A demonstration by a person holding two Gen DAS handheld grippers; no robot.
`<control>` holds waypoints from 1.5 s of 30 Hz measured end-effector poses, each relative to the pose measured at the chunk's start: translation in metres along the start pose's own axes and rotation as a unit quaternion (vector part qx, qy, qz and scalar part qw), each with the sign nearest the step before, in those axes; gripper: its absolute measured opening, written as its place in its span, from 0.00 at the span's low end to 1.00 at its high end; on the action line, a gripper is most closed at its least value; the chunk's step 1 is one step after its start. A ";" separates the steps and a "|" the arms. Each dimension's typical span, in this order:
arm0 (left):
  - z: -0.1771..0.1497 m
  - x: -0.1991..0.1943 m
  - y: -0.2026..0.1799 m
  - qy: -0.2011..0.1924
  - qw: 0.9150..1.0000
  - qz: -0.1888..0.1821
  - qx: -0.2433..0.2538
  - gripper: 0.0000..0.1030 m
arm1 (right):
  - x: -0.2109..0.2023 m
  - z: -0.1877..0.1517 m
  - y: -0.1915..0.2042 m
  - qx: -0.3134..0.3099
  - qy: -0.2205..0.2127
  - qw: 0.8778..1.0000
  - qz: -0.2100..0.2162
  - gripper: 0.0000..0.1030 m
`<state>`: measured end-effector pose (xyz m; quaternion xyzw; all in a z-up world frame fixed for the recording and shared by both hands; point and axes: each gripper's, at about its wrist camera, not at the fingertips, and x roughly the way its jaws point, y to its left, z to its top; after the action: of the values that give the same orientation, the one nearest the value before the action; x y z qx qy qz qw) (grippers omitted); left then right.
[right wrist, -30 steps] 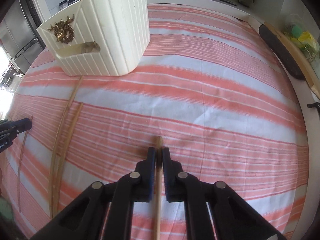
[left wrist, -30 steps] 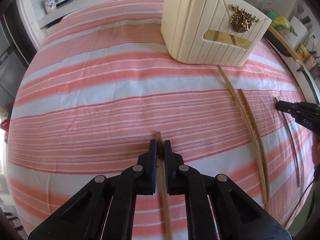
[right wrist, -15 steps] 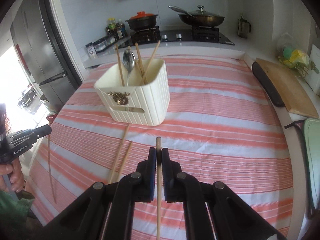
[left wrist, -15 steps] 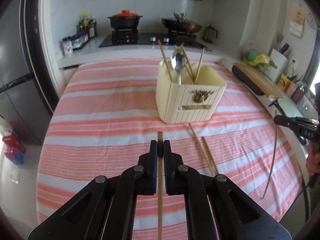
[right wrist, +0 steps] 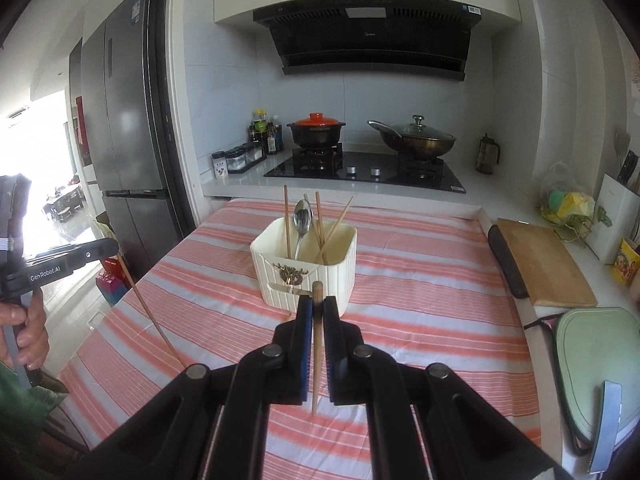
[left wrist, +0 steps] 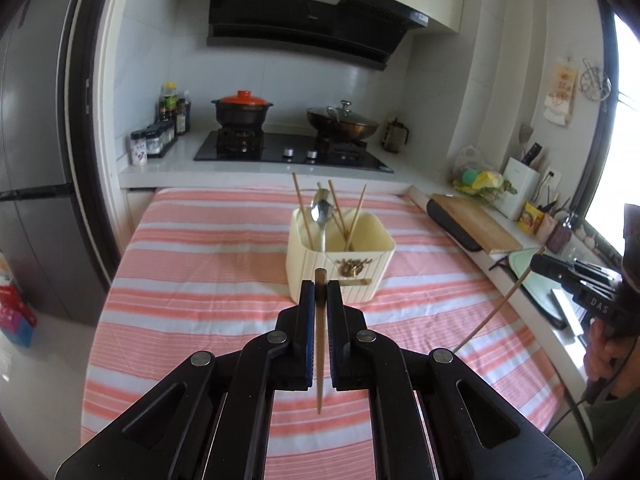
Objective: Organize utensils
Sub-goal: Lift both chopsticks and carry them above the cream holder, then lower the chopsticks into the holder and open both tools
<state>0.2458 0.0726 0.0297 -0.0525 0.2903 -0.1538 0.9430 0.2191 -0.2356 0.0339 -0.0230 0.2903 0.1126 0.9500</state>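
Above striped tablecloth [left wrist: 192,280]: two grippers, one chopstick each
Left gripper [left wrist: 320,292] pinches chopstick [left wrist: 319,344]; right gripper [right wrist: 318,306] pinches chopstick [right wrist: 316,356]; cream utensil holder [left wrist: 340,268] beyond, holding chopsticks, spoon [left wrist: 322,208]

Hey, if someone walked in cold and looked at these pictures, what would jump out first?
Each black claw, left and right, is clamped on a wooden chopstick held above the pink-striped tablecloth. Just beyond stands a cream utensil holder with chopsticks and a spoon sticking up.
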 end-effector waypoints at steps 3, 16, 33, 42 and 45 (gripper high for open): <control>0.006 -0.002 0.000 -0.004 1.000 0.001 0.005 0.03 | -0.003 0.008 0.000 0.002 -0.008 1.000 -0.002 0.06; 0.050 -0.013 0.006 -0.044 0.999 -0.004 -0.004 0.03 | -0.001 0.058 -0.012 -0.002 -0.041 0.999 -0.014 0.05; 0.156 0.077 -0.007 -0.133 0.991 0.023 -0.019 0.03 | 0.083 0.154 -0.013 0.003 -0.110 0.994 -0.008 0.05; 0.122 0.194 0.003 0.031 0.999 0.028 -0.014 0.04 | 0.201 0.126 -0.029 0.025 0.066 0.997 0.015 0.06; 0.114 0.211 0.004 0.056 0.998 0.036 -0.016 0.06 | 0.227 0.121 -0.031 0.023 0.096 0.995 0.005 0.07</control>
<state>0.4769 0.0098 0.0106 -0.0482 0.3467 -0.1175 0.9293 0.4754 -0.2065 0.0069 -0.0106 0.3830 0.1085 0.9173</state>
